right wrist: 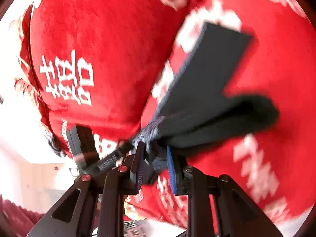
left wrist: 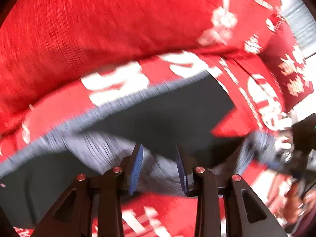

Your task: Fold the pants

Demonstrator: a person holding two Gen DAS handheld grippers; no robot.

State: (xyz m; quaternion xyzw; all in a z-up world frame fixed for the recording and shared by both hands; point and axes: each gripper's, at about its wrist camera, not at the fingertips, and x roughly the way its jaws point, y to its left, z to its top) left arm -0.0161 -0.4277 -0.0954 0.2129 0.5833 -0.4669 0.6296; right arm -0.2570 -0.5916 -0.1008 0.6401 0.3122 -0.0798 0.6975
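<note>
Red cloth (left wrist: 98, 29) with white printed lettering fills the background in both wrist views; it covers the work surface. Left wrist view: dark grey pants (left wrist: 158, 114) lie over the red cloth, ribbed lighter-grey waistband edge (left wrist: 110, 108) running along the upper left of the dark panel. Left gripper (left wrist: 159, 167) has its blue-padded fingers (left wrist: 136, 167) set apart with a bunched fold of the grey ribbed fabric sitting between them; pads look close to the fabric on both sides, but motion blur means I cannot tell if it is actually clamped. Far right of that view, the other gripper (left wrist: 292, 154) shows at the waistband end, heavily blurred. Right wrist view: right gripper (right wrist: 155, 167) is clenched on the bunched waistband (right wrist: 150, 134), blue pads (right wrist: 170, 169) pressing it from both sides. From that grip the dark pants (right wrist: 207, 98) extend up and to the right, lifted and draped over the red cloth (right wrist: 94, 39), one leg end (right wrist: 223, 39) squared off near top centre-right. Whole frame is motion-blurred.
</note>
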